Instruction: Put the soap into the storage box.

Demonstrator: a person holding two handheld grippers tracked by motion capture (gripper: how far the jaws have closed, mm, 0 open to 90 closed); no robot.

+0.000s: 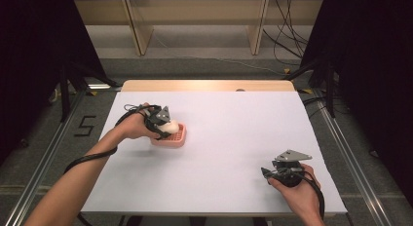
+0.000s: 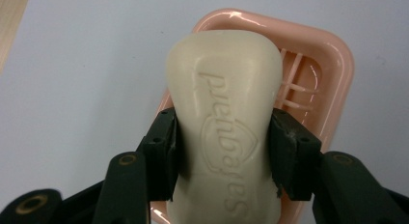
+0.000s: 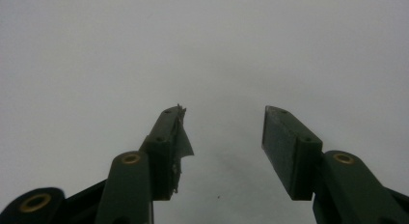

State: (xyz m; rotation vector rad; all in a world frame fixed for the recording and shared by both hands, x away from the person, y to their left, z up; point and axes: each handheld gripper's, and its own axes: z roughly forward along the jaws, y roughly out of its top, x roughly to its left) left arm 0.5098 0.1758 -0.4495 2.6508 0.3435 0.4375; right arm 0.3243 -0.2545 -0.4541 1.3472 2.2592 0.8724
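In the high view, the left gripper (image 1: 163, 122) is seen over a pink soap dish (image 1: 178, 139) on the left part of the white table (image 1: 234, 138), a pale bar of soap (image 1: 169, 127) clamped in it, while the right gripper (image 1: 271, 174) is held idle near the front right edge. In the left gripper view, the bar of soap (image 2: 226, 122) is pinched at both sides by the jaws directly above the soap dish (image 2: 328, 69); whether it touches the dish cannot be told, so it is judged either nearly placed or just lifted, with release or removal left. In the right gripper view, the jaws are seen spread apart with nothing between them, over bare table (image 3: 202, 50).

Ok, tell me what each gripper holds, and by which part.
Left gripper clamps the soap bar across its long sides, over the pink dish. Right gripper holds nothing.
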